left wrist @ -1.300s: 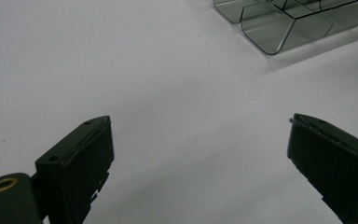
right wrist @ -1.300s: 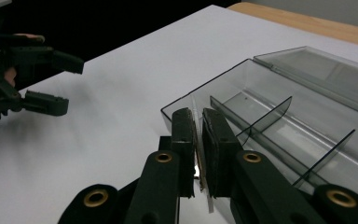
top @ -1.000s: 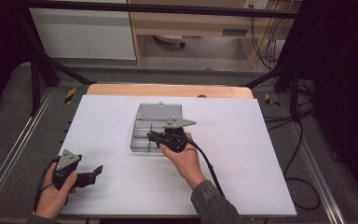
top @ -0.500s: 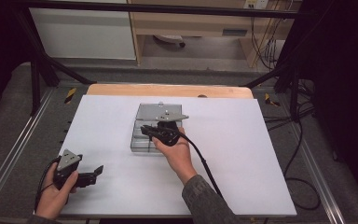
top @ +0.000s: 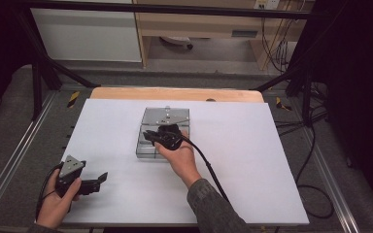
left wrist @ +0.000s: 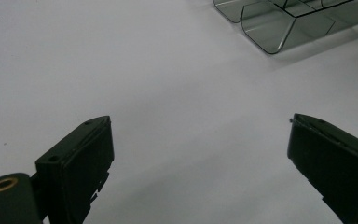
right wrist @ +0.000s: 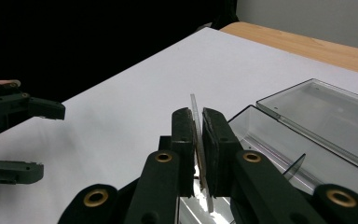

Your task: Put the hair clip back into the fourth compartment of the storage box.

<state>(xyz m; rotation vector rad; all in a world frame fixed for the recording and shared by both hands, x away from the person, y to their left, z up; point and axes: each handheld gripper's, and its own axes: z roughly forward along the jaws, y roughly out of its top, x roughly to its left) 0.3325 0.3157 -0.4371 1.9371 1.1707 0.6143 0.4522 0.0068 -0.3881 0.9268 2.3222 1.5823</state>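
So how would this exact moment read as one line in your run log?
right gripper: shut on clear divider | clear box: open | left gripper: open, on white table

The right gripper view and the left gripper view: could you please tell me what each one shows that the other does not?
Only the right gripper view shows a thin clear divider clamped upright in the right claw, the wooden table edge, and the left claw farther off.

Only the left gripper view shows the left claw's own wide-open jaws, with nothing between them.

Both show the white table surface and the clear plastic box.
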